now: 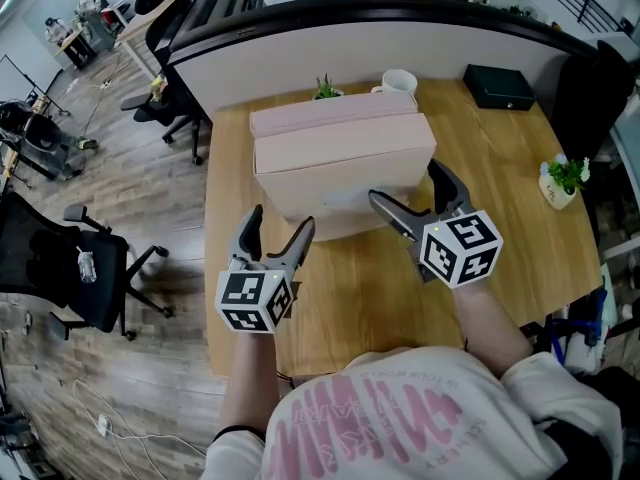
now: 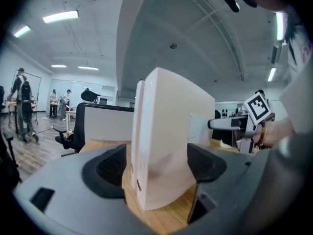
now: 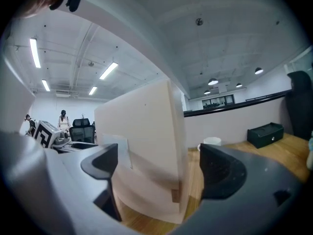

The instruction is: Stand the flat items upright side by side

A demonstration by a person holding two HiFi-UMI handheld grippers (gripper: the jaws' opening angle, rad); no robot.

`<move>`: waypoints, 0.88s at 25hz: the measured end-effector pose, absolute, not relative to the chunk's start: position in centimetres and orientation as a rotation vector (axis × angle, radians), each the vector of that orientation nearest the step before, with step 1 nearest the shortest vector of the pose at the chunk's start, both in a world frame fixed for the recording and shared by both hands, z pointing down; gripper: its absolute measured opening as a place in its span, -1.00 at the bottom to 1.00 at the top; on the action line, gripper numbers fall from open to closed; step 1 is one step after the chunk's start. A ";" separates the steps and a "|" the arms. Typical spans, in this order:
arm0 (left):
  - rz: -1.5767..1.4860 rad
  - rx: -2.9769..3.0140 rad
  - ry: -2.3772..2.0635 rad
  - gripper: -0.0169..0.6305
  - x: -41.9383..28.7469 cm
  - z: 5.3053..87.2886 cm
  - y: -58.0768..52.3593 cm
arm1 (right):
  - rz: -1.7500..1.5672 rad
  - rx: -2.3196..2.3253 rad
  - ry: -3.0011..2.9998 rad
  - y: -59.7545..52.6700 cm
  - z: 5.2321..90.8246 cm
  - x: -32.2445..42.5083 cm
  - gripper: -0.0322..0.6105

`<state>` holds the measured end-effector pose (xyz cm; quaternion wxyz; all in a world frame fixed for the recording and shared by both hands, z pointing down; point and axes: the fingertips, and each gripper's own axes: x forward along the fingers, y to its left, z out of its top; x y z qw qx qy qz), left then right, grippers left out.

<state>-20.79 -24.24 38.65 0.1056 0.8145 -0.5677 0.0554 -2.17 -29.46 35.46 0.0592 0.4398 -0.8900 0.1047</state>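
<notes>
1. Left claw [image 1: 280, 220]: its jaws stand wide and grip nothing. In the left gripper view [image 2: 159, 165] the left end of the front box [image 2: 171, 131] stands between the pads, which do not appear to press on it.
2. Task items: two flat pink boxes stand upright on their long edges. The front box [image 1: 345, 163] is face to face with the back box [image 1: 335, 116]. Both sit mid-desk [image 1: 340, 298], toward its far edge.
3. Right claw [image 1: 405, 183]: also spread and empty. In the right gripper view [image 3: 159, 168] the front box's right end [image 3: 142, 141] sits between the jaws, with clear space at the right pad.
4. Step in hand, as judged: the standing looks done and the release is at its close.
5. Next move: draw both claws straight back toward the near edge, without brushing the front box, which may tip.
</notes>
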 end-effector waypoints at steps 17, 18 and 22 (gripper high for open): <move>0.148 2.179 -1.540 -0.88 -16.6 42.5 -13.9 | 1.118 1.439 -2.343 -18.1 45.6 -0.2 -0.67; 0.176 2.170 -1.544 -0.91 -16.4 42.5 -13.4 | 1.128 1.429 -2.365 -17.4 45.2 -0.8 -0.76; 0.126 2.175 -1.570 -0.94 -15.8 40.8 -11.2 | 1.088 1.331 -2.565 -14.1 41.5 -3.4 -0.91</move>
